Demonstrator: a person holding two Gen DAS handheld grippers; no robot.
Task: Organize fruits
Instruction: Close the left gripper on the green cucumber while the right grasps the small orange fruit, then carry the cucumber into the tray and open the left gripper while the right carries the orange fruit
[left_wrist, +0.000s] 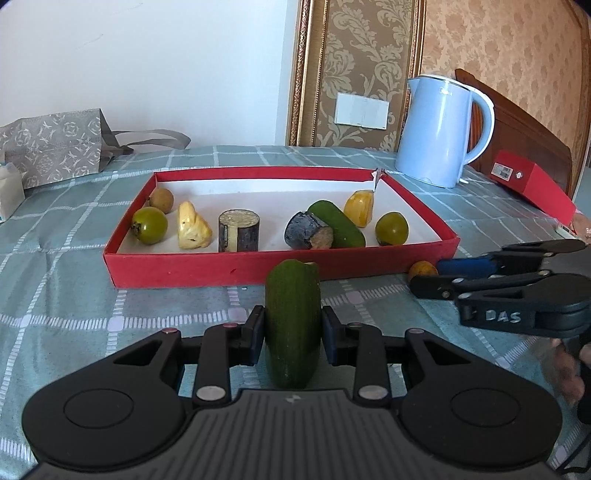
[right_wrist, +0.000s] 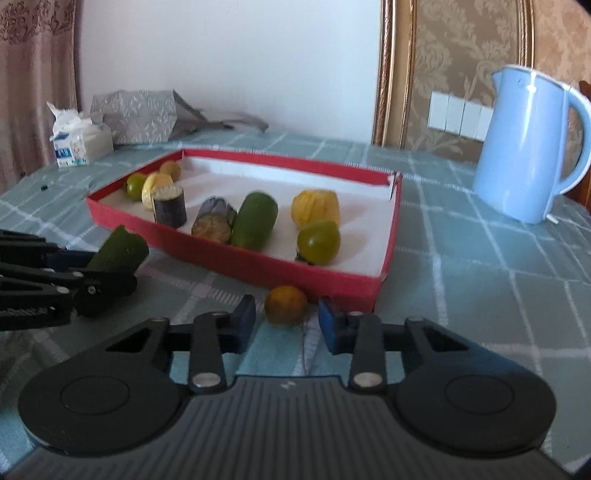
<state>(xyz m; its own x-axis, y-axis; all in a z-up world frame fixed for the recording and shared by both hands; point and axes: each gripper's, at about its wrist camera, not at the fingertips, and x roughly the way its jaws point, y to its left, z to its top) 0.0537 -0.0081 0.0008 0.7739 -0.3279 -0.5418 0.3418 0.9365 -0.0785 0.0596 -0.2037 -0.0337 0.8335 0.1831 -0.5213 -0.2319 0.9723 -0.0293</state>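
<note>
- Checked teal cloth (left_wrist: 66, 266) covers the table, with a blue kettle (left_wrist: 439, 129) standing beyond the red tray (left_wrist: 236, 267).
- Left gripper (left_wrist: 293, 334) is clamped on a green cucumber piece (left_wrist: 293, 317); its long axis runs forward between the jaws, cut end toward the tray.
- Right gripper (right_wrist: 286, 319) has its jaws apart, and a small orange fruit (right_wrist: 285, 305) sits just ahead between them, near the tray's front wall.

We've got both wrist cams low and close, facing the red tray (left_wrist: 280, 264) (right_wrist: 258, 266): left head-on, right angled from its right corner.
</note>
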